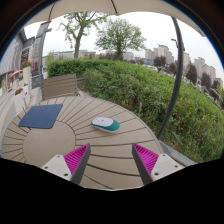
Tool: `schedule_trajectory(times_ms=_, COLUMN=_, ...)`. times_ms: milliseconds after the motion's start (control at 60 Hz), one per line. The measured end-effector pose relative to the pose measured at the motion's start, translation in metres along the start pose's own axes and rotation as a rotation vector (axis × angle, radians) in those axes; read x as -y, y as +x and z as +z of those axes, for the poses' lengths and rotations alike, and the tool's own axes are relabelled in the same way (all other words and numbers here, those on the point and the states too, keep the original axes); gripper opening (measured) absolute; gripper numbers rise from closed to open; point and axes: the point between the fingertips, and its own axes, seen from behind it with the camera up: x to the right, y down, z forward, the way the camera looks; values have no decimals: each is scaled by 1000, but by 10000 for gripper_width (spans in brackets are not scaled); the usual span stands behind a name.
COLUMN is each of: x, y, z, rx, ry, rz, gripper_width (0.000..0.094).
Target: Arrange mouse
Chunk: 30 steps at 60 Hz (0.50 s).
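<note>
A white and teal mouse (105, 124) lies on the round wooden slatted table (90, 150), ahead of my fingers and slightly right of their midline. A dark blue mouse mat (41, 116) lies flat on the table to the far left of the mouse. My gripper (112, 160) hovers over the near part of the table, open, with nothing between its magenta pads (76, 158). Bare slats show in the wide gap between the fingers.
A wooden chair (58, 86) stands beyond the table next to the mat. A dark slanted pole (178, 80) rises at the right. Thick green shrubs (150, 90) border the table's far side, with trees and buildings behind.
</note>
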Motion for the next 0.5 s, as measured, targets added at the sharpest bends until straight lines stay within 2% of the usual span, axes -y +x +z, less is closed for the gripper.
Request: schedule_trajectory(times_ms=500, x=31, y=4, z=131, rx=42, ry=-58, rz=-17, gripper_width=855)
